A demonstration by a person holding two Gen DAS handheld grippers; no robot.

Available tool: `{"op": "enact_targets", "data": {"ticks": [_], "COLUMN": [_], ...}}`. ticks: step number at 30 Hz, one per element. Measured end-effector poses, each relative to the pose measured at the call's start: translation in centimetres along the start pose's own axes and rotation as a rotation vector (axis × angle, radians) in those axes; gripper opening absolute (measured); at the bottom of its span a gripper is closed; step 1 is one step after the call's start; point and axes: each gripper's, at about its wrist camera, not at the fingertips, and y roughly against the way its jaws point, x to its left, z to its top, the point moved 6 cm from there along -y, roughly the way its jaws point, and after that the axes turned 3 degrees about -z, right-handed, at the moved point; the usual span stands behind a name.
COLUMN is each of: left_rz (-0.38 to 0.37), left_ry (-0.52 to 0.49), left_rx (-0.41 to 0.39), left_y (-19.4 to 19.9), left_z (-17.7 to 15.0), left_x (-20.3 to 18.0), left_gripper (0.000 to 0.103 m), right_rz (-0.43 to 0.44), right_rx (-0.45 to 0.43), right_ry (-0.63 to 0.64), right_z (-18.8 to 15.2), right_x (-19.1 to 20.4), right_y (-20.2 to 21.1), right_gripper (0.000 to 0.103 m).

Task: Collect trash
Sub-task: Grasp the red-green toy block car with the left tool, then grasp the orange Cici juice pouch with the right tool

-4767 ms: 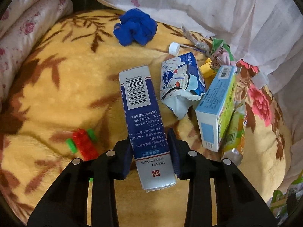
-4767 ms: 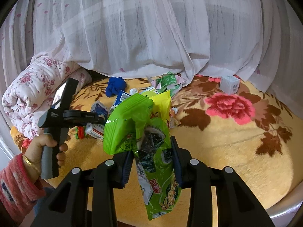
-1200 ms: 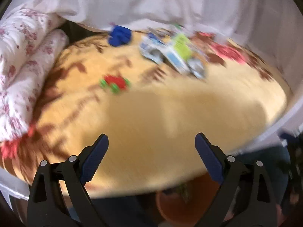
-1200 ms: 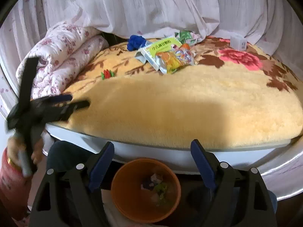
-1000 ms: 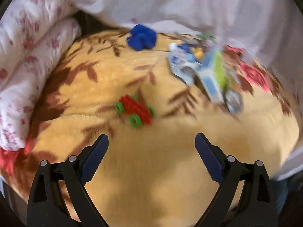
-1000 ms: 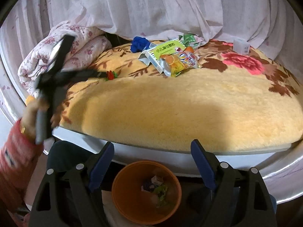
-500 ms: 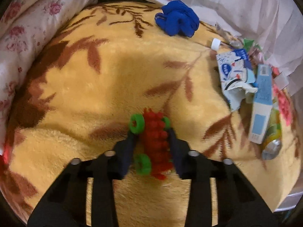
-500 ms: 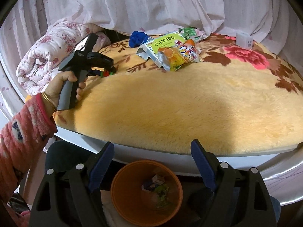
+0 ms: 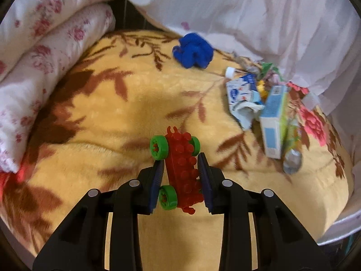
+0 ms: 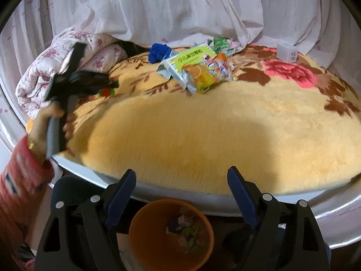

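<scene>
Left gripper: fingers just closed, clamped on the red toy car, held over the yellow blanket. Right gripper: fingers apart, nothing held, poised over the orange bin beside the bed. Wrappers piled at the blanket's far side.

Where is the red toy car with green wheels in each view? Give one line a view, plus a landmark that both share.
Left wrist: red toy car low centre, clamped in the left tool.
Right wrist: left of centre, half hidden at that tool's tip.
Shared landmark: blue cloth.
</scene>
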Motion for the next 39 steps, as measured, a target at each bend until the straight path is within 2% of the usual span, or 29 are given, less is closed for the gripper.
{"op": "enact_targets", "data": {"ticks": [5, 8, 13, 17, 21, 28, 29, 31, 32, 34, 39], "left_rz": [-0.005, -0.008, -0.033, -0.057, -0.073, -0.106, -0.104, -0.098, -0.095, -0.092, -0.086], "left_ry": [-0.068, -0.102, -0.129, -0.135, -0.139, -0.125, -0.126, -0.127, -0.129, -0.124, -0.127], "left_rx": [-0.054, -0.082, -0.111, -0.114, -0.109, -0.110, -0.110, -0.111, -0.111, -0.109, -0.101], "left_y": [3.3, 5.0, 7.0, 7.6, 7.5, 7.6, 7.6, 7.6, 7.6, 7.6, 7.5], "left_z": [-2.4, -4.1, -6.4, -7.5, -8.2, -8.4, -8.4, -8.4, -8.4, -8.5, -8.6], "left_x": [-1.4, -2.0, -3.2, -3.8, -4.2, -4.3, -4.3, -4.2, -4.2, -4.1, -4.3], "left_gripper": [0.031, 0.031, 0.031, 0.031, 0.031, 0.031, 0.031, 0.031, 0.031, 0.031, 0.031], "right_rz": [-0.010, 0.005, -0.065, 0.004, 0.067, 0.060, 0.072, 0.100, 0.111, 0.101, 0.080], "right_rx": [-0.040, -0.044, -0.066, -0.009, 0.071, 0.160, 0.169, 0.171, 0.160, 0.146, 0.106], "right_ry": [-0.041, -0.122, -0.228, -0.389, -0.544, -0.669, -0.677, -0.699, -0.703, -0.675, -0.582], "right_z": [4.2, 7.3, 12.7, 15.5, 16.4, 15.7, 15.5, 15.2, 15.2, 15.3, 15.7], "right_x": [-1.0, -2.1, -3.8, -5.2, -6.0, -6.9, -6.8, -6.8, -6.8, -6.6, -6.4], "right_y": [-1.9, -3.7, -7.1, -10.7, -14.3, -18.8, -19.4, -20.1, -20.1, -19.6, -17.3], "right_gripper": [0.081, 0.081, 0.085, 0.085, 0.085, 0.084, 0.081, 0.068, 0.062, 0.058, 0.056]}}
